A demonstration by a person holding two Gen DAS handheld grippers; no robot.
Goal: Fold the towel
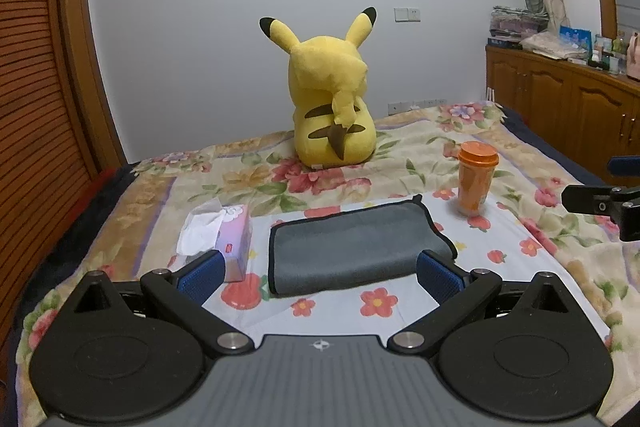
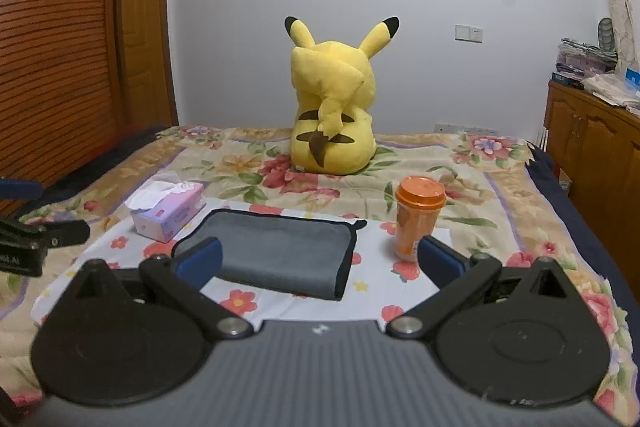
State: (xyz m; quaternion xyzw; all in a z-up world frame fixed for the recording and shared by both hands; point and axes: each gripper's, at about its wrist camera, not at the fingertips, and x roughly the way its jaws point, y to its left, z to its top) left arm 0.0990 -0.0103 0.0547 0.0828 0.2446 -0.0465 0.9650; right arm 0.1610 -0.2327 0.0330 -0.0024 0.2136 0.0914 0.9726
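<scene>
Both pairs of jaws stand wide apart and hold nothing. The left gripper (image 1: 320,273) hovers low over the near side of the bed, its ribbed blue pads (image 1: 200,273) on black linkage arms; the right gripper (image 2: 318,263) is built the same and hangs beside it, and each shows at the edge of the other's view.

At far left a slatted wooden wardrobe (image 1: 36,99) stands against the bed's left side. Next comes a tissue box (image 1: 228,243), a soft pink-lilac cardboard block with white tissue crumpled out of its top; it carries a small red label too small to read. Just beside it, apart from it, lies the towel (image 1: 352,247): grey, plush microfibre with a black stitched border, already folded into a thick rectangle with rounded folds, a small black corner tab poking out at its far right corner. It rests flat on a pale cloth printed with red flowers (image 1: 376,307), spread over a floral quilt (image 1: 248,179).

Behind, a yellow plush toy (image 1: 332,99) sits upright with its back to the cameras. Right of the towel stands an orange translucent cup (image 1: 476,179) with a lid, its print unreadable. Bare cloth lies all round the towel, most of it on the near side. A dark blue mattress edge (image 2: 568,195) borders the quilt on the right, and a wooden cabinet (image 1: 560,99) stands beyond.
</scene>
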